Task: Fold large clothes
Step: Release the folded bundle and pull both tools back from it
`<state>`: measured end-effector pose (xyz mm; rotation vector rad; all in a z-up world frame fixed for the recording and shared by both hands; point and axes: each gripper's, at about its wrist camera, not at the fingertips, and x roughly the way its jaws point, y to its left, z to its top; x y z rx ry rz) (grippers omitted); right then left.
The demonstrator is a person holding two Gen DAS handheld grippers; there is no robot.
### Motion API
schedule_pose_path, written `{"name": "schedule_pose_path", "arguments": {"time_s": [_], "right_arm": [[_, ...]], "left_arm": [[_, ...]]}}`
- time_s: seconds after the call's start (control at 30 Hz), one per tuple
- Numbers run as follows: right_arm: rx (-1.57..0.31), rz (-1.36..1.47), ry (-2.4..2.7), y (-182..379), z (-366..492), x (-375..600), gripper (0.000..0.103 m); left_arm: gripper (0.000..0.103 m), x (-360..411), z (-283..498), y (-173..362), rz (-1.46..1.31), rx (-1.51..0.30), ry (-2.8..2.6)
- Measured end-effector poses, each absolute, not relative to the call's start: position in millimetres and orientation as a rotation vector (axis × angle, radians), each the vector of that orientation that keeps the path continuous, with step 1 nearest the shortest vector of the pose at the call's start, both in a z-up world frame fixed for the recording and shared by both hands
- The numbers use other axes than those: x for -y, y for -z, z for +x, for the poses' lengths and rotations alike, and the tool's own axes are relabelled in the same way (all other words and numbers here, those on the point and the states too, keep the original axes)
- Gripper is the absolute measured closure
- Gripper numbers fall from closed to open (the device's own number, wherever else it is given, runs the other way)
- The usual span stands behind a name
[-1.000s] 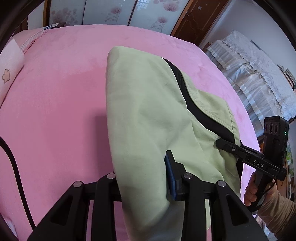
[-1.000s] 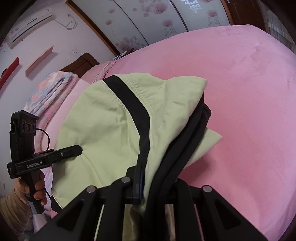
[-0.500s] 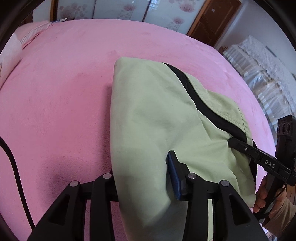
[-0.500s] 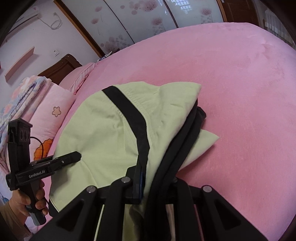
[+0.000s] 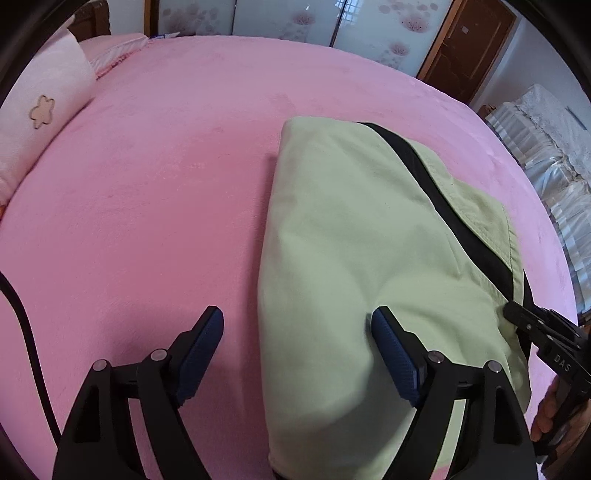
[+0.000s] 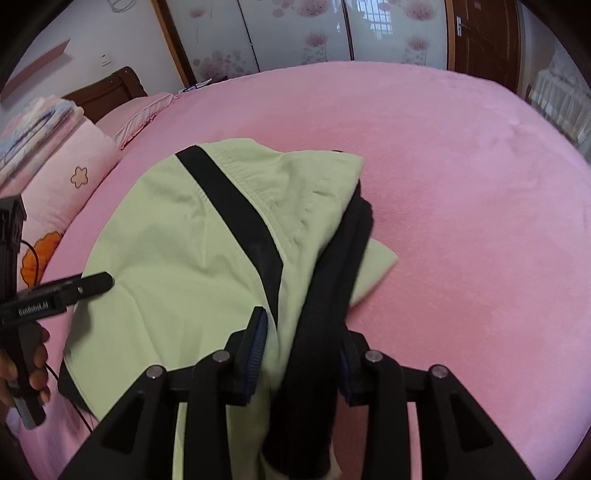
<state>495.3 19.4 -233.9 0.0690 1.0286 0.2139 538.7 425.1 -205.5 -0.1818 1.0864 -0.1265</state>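
A light green garment with a black stripe (image 5: 362,236) lies folded on the pink bed (image 5: 147,192). It also shows in the right wrist view (image 6: 177,258). My left gripper (image 5: 295,332) is open, its jaws spread wide over the garment's near left edge, touching nothing I can see. My right gripper (image 6: 299,343) is shut on the garment's near right edge, where green cloth and its black lining (image 6: 332,280) bunch between the fingers. The right gripper also appears in the left wrist view (image 5: 532,321). The left one appears in the right wrist view (image 6: 92,284).
A pink pillow with a flower print (image 5: 40,110) lies at the bed's left side; it also shows in the right wrist view (image 6: 74,173). A wooden headboard (image 6: 107,92) and sliding doors (image 6: 295,33) stand behind. A white covered sofa (image 5: 554,155) is right of the bed.
My left gripper opened and let go of the garment's edge, which now rests on the bed. The garment has been lowered flatter. My right gripper keeps its hold.
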Motion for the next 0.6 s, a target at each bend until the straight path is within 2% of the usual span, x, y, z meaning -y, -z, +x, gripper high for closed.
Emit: {"name": "schedule_pose_path", "arguments": {"time_s": [0.33,0.6], "right_arm": [[-1.073,0.214,-0.227,173,400,0,0.070],[-1.062,0.217,-0.238,106,319,8,0.070]], "left_arm": [[0.022,-395,426,144,-0.257,-1.127,0.078],[0.022,-330,326,71,-0.284,-1.134,0.089]]}}
